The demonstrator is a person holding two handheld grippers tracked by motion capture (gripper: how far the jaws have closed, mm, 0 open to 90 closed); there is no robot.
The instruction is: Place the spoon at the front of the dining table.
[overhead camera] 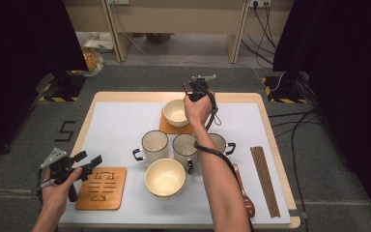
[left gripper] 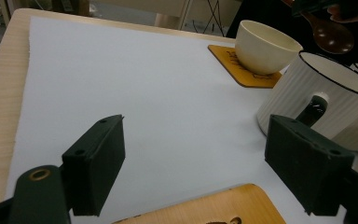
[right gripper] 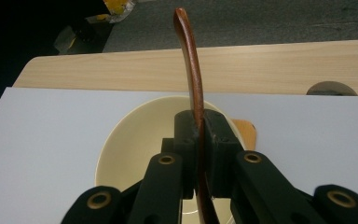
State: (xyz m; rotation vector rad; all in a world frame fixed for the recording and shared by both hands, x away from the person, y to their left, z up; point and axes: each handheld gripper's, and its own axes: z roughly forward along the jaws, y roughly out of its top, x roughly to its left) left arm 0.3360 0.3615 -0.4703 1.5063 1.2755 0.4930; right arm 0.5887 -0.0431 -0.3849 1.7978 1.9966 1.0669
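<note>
Two black jaws of the right gripper (right gripper: 198, 135) are pinched tight on a dark wooden spoon (right gripper: 189, 56), held over the far cream bowl (overhead camera: 176, 112) on its coaster (overhead camera: 166, 127) — so the spoon seems about to go in, while a second spoon (overhead camera: 244, 193) lies unused beside the chopsticks (overhead camera: 265, 180). The right arm reaches far forward across the mugs (overhead camera: 153, 145); the left gripper (overhead camera: 88, 164) waits wide and empty, low over the near wooden trivet (overhead camera: 101, 188).

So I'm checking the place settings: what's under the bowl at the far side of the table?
The far bowl sits on a wooden coaster whose edges stick out around its base. The coaster's middle is covered by the bowl. The right gripper holds a brown spoon above the bowl.
</note>
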